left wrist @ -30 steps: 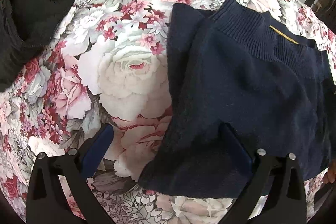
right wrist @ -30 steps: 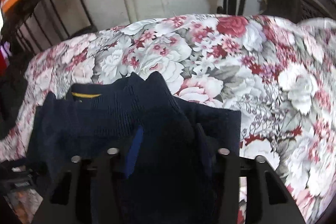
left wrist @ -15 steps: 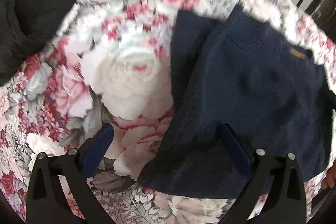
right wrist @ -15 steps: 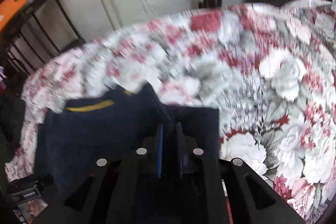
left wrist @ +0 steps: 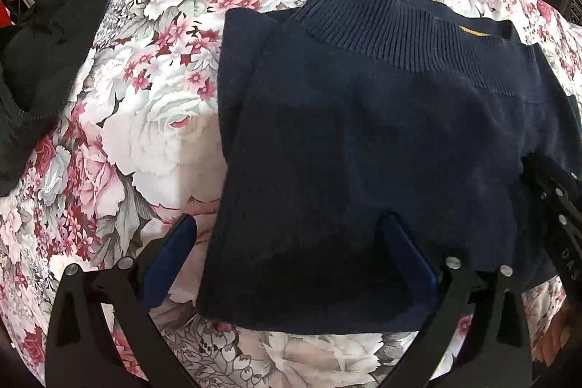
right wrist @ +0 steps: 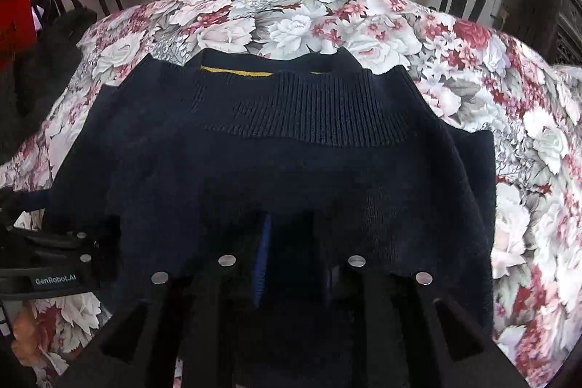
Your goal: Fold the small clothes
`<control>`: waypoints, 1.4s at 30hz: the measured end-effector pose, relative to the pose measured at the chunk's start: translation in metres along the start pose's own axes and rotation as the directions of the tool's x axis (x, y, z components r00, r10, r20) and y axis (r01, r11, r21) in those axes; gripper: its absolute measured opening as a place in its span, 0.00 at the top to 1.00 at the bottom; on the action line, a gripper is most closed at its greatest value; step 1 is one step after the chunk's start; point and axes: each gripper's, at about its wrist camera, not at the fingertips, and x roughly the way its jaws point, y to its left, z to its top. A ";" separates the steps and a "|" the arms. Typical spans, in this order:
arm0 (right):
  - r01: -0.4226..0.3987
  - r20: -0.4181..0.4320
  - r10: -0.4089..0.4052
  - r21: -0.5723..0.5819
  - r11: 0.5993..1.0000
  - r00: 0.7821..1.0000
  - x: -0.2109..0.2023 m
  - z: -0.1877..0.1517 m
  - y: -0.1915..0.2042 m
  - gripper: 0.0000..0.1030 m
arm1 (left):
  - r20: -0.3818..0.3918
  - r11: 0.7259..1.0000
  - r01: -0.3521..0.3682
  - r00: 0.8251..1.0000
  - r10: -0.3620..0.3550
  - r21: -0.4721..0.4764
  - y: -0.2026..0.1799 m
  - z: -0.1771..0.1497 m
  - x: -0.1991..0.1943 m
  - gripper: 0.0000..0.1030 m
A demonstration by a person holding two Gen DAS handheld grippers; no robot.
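Right wrist view: right gripper (right wrist: 291, 264) jaws opening, releasing folded navy sweater (right wrist: 291, 151); left gripper (left wrist: 287, 253) spread wide; next, smoothing.

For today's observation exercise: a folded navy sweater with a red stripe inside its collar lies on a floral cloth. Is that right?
Not quite. The stripe inside the collar is yellow, not red, as the right wrist view shows. The rest holds: the folded navy sweater lies on the floral cloth.
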 end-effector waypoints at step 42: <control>-0.280 0.115 0.353 0.841 0.463 0.929 -0.114 -0.141 -0.117 0.07 | 0.007 0.998 0.053 0.999 -0.052 -0.042 0.005 -0.090 -0.142 0.04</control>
